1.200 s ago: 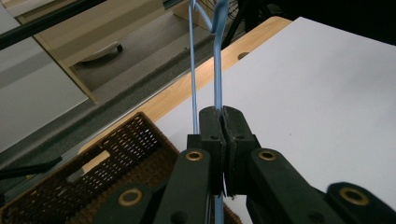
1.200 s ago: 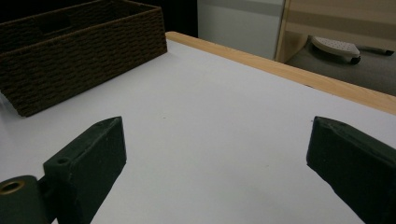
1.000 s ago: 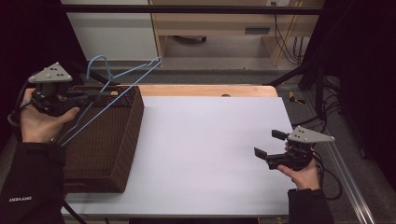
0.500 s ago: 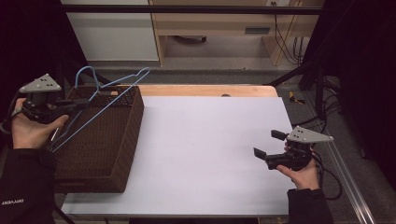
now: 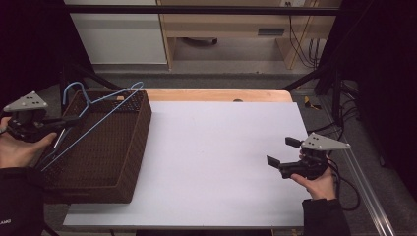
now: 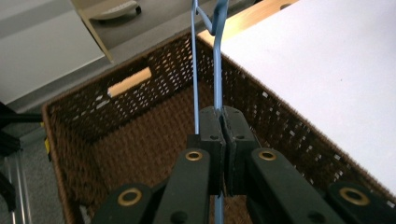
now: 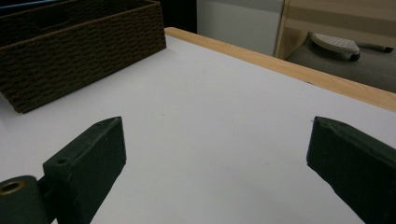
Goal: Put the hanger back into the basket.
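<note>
Left gripper [image 5: 66, 122], jaws clamped on a blue wire hanger [image 5: 98, 110] now lowered from above the wicker basket [image 5: 133, 147] toward its interior at nine o'clock, apparently nearing release; right gripper [image 5: 279, 158], jaws wide, idles at four o'clock.

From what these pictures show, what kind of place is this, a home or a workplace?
Probably a lab or a recording workspace, not a home. A white table stands inside dark framing, cables hang behind it, and each hand holds a gripper; the left gripper clamps a blue hanger over a wicker basket.
</note>
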A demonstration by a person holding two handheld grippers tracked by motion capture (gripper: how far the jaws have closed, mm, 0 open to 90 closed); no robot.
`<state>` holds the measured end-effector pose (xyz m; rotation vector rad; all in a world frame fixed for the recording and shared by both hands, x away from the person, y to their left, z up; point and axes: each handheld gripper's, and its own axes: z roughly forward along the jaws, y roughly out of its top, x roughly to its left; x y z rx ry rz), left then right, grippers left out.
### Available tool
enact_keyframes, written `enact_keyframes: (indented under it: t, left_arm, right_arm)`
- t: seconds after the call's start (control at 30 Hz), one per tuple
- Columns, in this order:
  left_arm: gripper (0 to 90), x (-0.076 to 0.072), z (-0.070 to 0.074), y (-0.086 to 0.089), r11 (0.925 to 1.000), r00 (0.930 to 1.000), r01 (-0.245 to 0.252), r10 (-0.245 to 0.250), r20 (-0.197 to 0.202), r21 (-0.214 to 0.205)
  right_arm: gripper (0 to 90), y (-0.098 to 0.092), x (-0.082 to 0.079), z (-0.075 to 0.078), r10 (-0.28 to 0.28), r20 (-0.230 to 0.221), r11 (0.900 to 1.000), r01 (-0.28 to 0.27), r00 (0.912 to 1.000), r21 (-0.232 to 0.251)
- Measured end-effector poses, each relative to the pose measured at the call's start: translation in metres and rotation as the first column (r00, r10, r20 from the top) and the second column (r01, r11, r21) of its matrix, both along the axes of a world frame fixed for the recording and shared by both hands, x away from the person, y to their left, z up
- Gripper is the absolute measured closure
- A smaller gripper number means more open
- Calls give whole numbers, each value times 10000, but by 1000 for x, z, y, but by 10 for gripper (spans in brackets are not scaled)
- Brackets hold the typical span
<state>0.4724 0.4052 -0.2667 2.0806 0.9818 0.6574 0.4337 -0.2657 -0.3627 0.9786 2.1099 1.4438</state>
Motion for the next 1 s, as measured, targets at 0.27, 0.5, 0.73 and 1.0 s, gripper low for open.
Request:
enact_keyframes:
  t: [0.27,0.5,0.73,1.0]
  left_arm:
    - [883,1,-20,14,9997,9993,-157,150,-345,-193]
    - [883,4,-36,15,9996,9982,-159,146,-583,-217]
    - [882,15,-60,9,9998,9939,-182,171,-1091,-90]
    - [881,26,-86,-1,9998,9827,-158,177,-1845,119]
  right_arm:
    - [47,0,0,0,-7,27,10000,7,10000,-4]
    - [47,0,0,0,4,17,10000,-4,10000,12]
    - [43,1,0,0,21,15,10000,-21,10000,7]
    - [38,1,0,0,-8,75,10000,7,10000,22]
